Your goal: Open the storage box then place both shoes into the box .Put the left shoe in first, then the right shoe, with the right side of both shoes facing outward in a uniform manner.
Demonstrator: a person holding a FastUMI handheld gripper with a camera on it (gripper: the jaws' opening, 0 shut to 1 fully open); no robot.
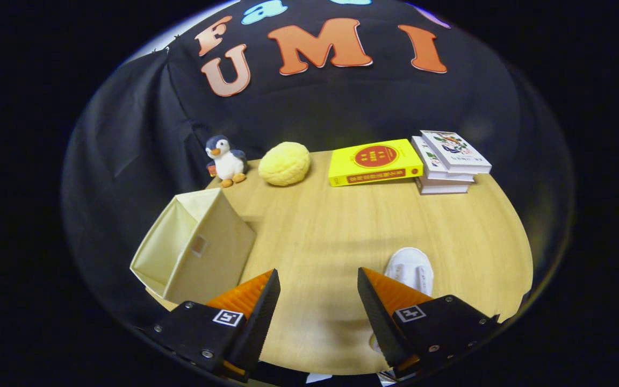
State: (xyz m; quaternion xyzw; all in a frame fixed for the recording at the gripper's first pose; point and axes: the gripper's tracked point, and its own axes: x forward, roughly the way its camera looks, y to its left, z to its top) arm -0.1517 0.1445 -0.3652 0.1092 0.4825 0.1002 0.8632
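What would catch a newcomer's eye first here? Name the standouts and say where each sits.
The open gripper hangs over the wooden table, holding nothing. A cream storage box stands just ahead of the left finger, and a white shoe lies partly behind the right finger. Along the far edge sit a toy penguin, a yellow cushion, a yellow book and a stack of books.

white shoe (410, 269) largely hidden behind the right finger of the spread, empty gripper (318, 285), cream storage box (194, 247) with its near corner behind the left finger, interior unseen
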